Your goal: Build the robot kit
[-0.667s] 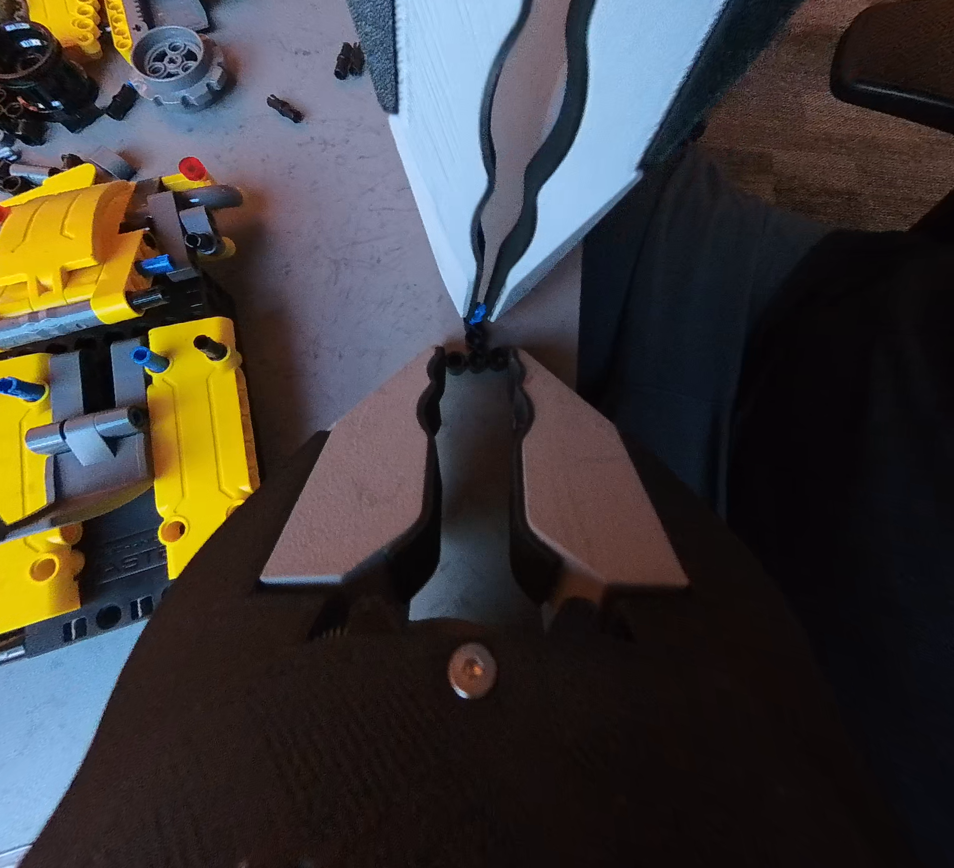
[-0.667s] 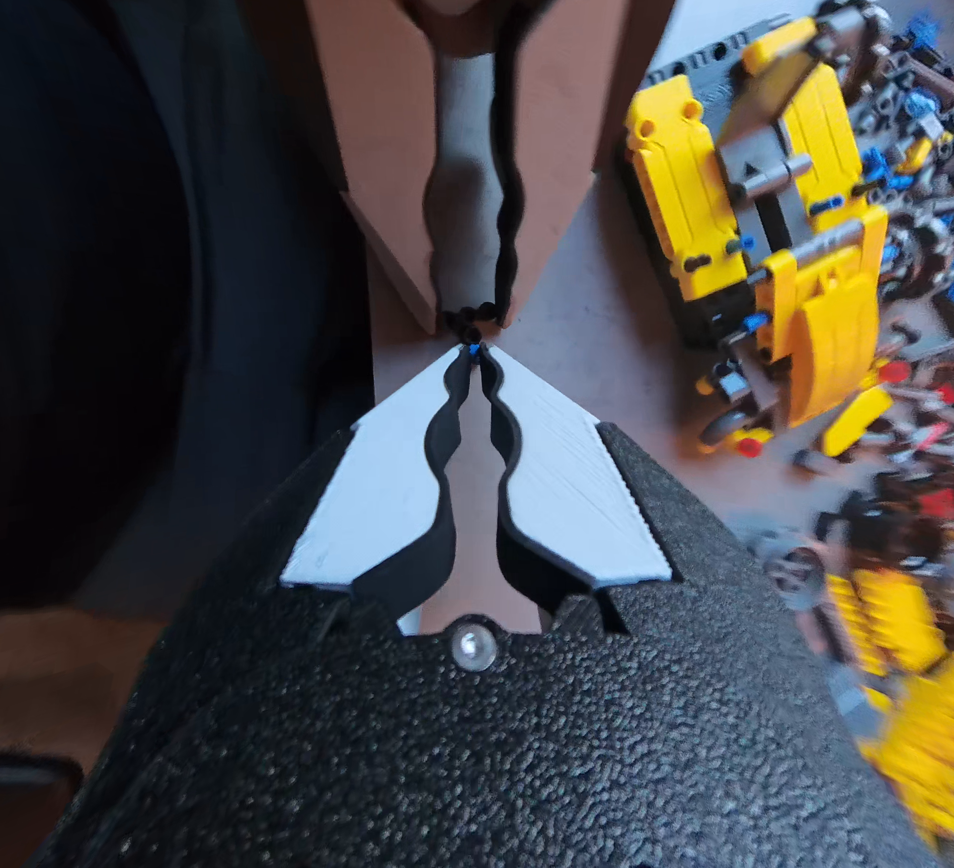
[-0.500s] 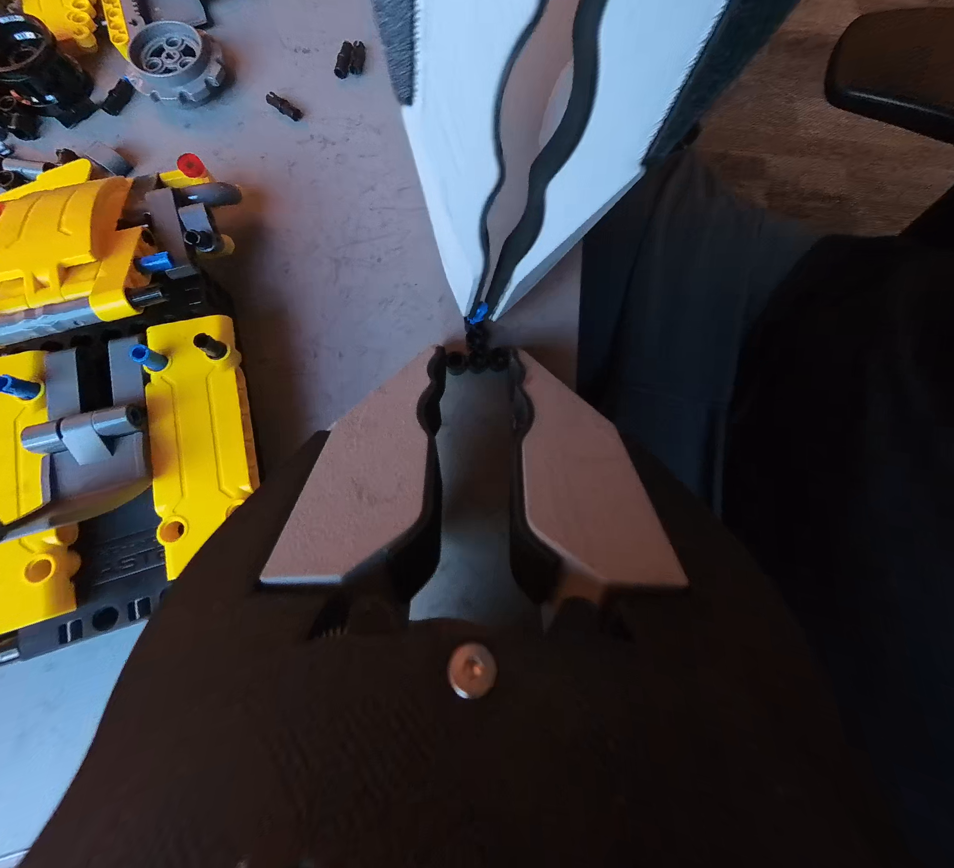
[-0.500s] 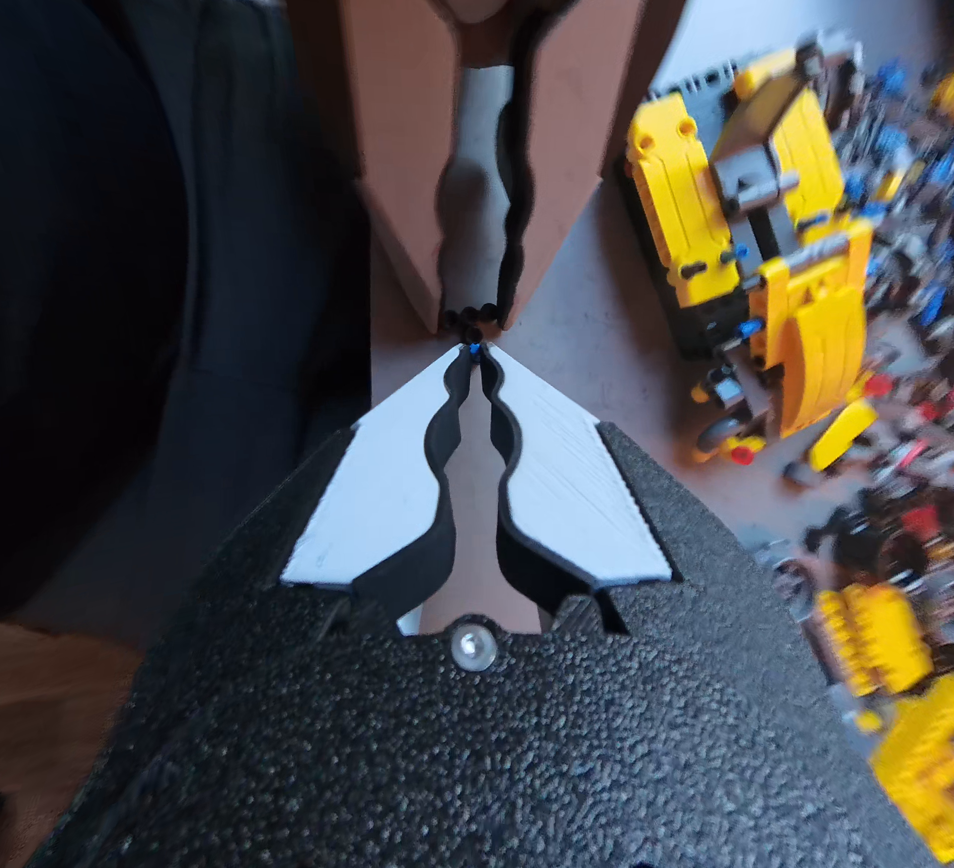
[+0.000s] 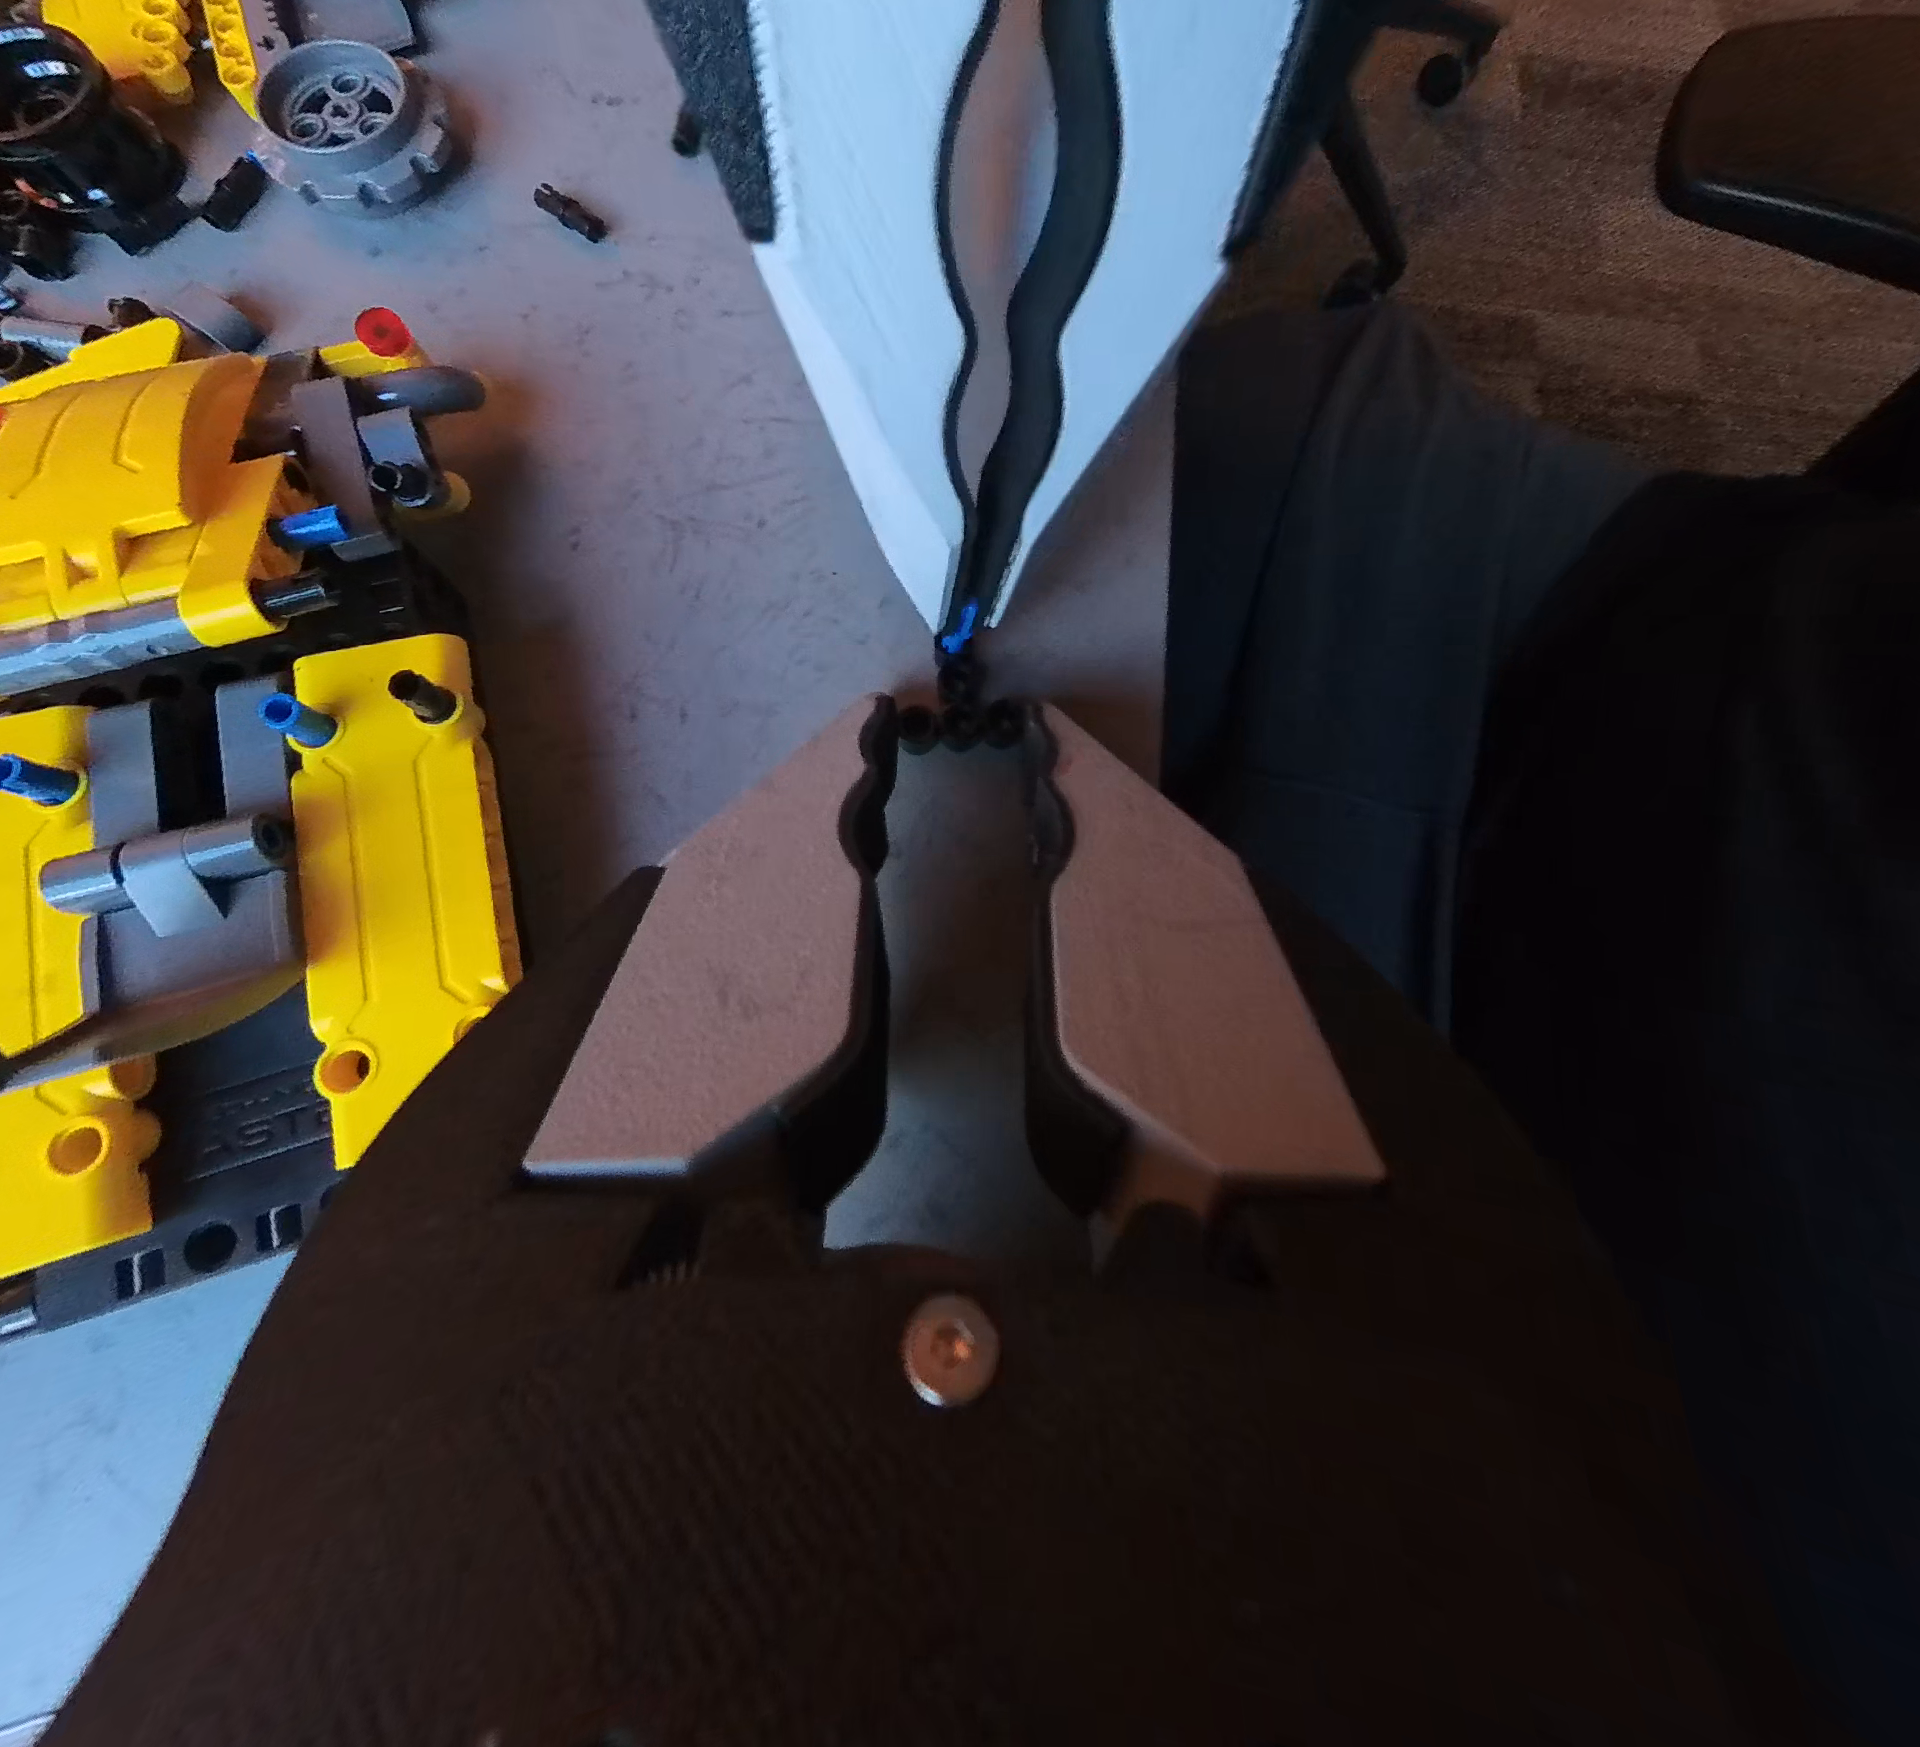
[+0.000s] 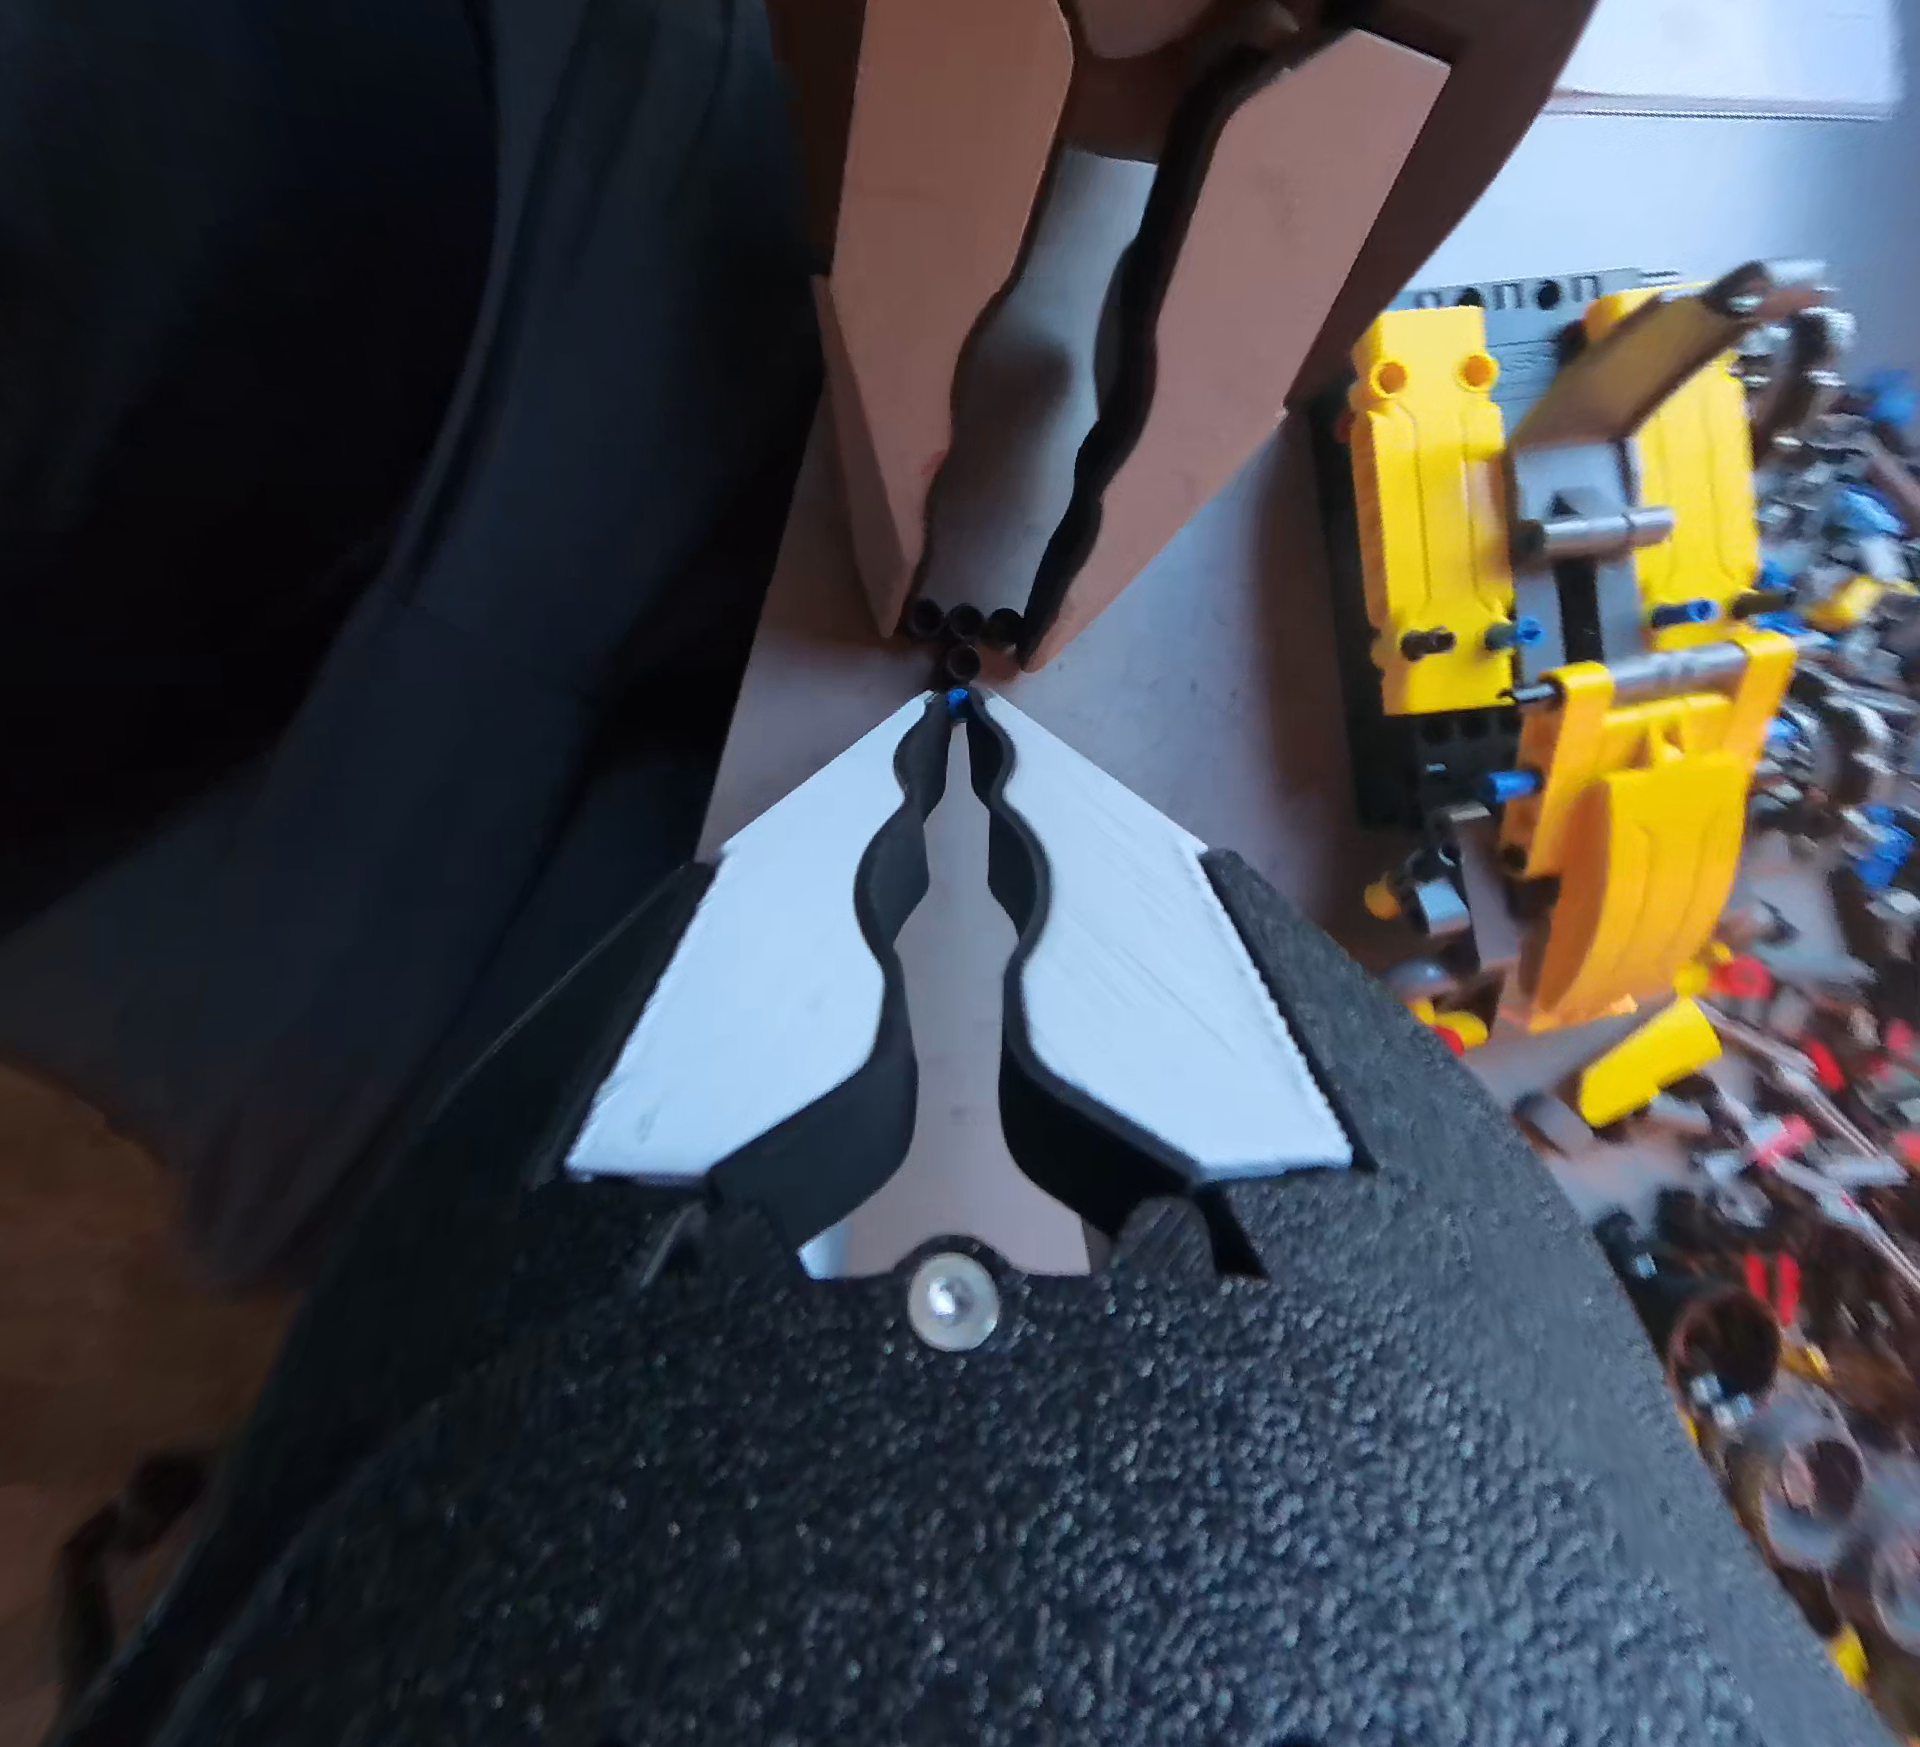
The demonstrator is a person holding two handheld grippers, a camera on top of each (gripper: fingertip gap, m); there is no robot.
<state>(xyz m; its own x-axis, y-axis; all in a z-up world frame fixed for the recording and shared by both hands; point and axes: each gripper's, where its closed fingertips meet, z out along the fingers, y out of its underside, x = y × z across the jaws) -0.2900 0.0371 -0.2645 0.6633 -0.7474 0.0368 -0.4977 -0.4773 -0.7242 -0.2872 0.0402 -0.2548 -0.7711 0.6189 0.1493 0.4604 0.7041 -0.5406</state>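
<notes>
Black connector piece (image 5: 961, 726), tiny and T-shaped with round holes, pinched crosswise at the very tips of the left gripper (image 5: 961, 733), tan fingers clenched on its two ends, stem pointing away toward the other tool. Held in the air just over the near edge of the grey table (image 5: 644, 450), with a person's dark clothing (image 5: 1351, 658) beside and below.

Opposite, tip to tip: right gripper (image 6: 956, 708), white fingers squeezed nearly together on a blue pin (image 6: 956, 703), only the pin's end showing. Pin and stem in line and touching, or very nearly so; whether seated in the hole, impossible to tell at this size.

To the left gripper's left on the table: a yellow and grey brick-built model (image 5: 395, 845) studded with blue and black pins, a grey wheel hub (image 5: 343, 108) farther off, a loose black pin (image 5: 569, 211) lying apart. From the right wrist view, a blurred heap of small parts (image 6: 1766, 1282) past the model.

As a judgement on handling: so little purchase on either part, so better to hold both grips firm, line the pin squarely with the hole, push straight along the axis, avoid any twist or sideways lever. Likely to pop loose and drop off the table edge otherwise.
</notes>
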